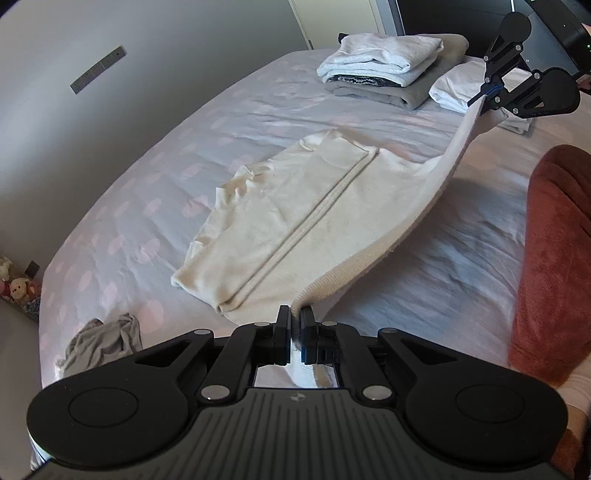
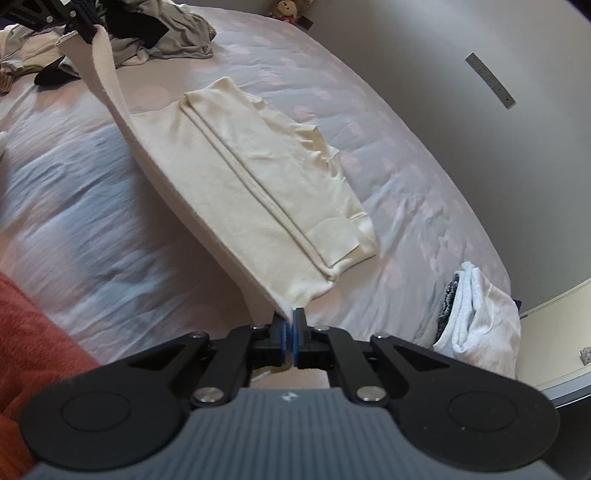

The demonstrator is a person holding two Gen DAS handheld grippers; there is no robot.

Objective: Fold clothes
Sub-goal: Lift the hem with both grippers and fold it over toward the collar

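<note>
Holding the cream garment [image 1: 295, 206] by its ribbed hem, my left fingers [image 1: 294, 332] are clamped on one corner at the bottom of the left view and my right fingers [image 2: 290, 334] on the other. Its sleeves already lie folded in; most of it rests mid-frame on the bed [image 1: 147, 155], near edge raised. One folded stack [image 1: 384, 70] sits upper right; unfolded clothes [image 2: 173, 33] wait, so much is left.

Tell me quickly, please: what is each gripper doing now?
Left gripper: closed on one corner of the cream garment's ribbed hem.
Right gripper: closed on the other corner of that hem, which is lifted off the bed.
</note>
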